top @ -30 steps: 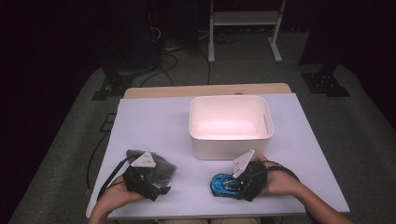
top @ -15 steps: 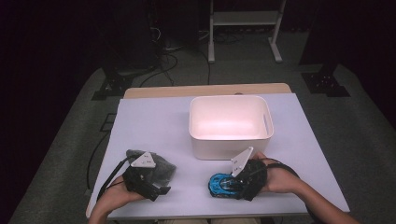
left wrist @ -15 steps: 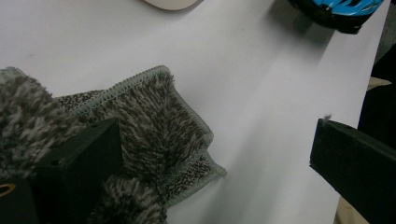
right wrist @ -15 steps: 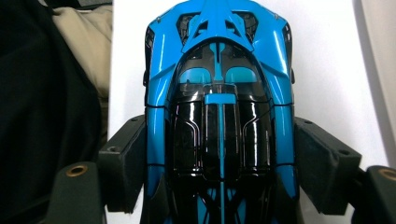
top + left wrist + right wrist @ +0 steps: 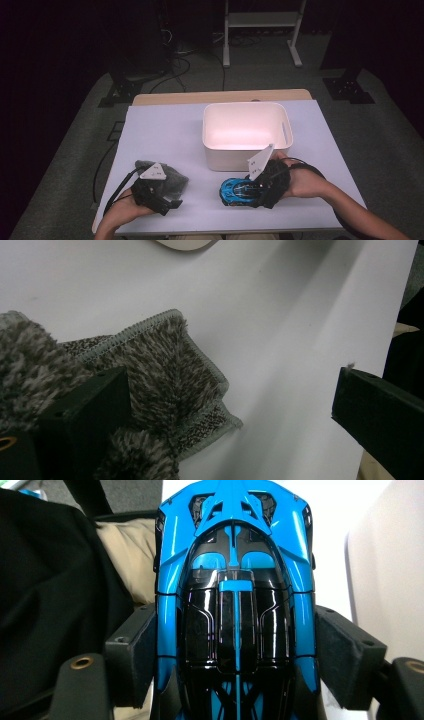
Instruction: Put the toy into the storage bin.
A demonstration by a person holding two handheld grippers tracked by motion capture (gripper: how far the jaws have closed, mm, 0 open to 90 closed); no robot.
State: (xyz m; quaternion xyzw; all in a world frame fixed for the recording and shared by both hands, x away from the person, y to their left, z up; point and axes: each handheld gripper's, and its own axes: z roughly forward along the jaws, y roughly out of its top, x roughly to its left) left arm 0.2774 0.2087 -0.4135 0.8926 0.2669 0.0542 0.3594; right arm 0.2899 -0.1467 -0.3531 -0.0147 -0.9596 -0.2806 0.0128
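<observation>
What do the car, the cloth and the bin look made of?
Car: likely hard plastic, glossy blue and black, with sharp reflections on its panels. Cloth: soft, shaggy grey-brown pile with a stitched hem, probably microfibre. Bin: smooth white, seemingly moulded plastic with rounded corners.

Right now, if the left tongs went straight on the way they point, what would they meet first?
Probably the grey cloth: it already lies against one jaw of the left tongs. Past it is bare table, then the white bin, though depth is hard to judge.
</observation>
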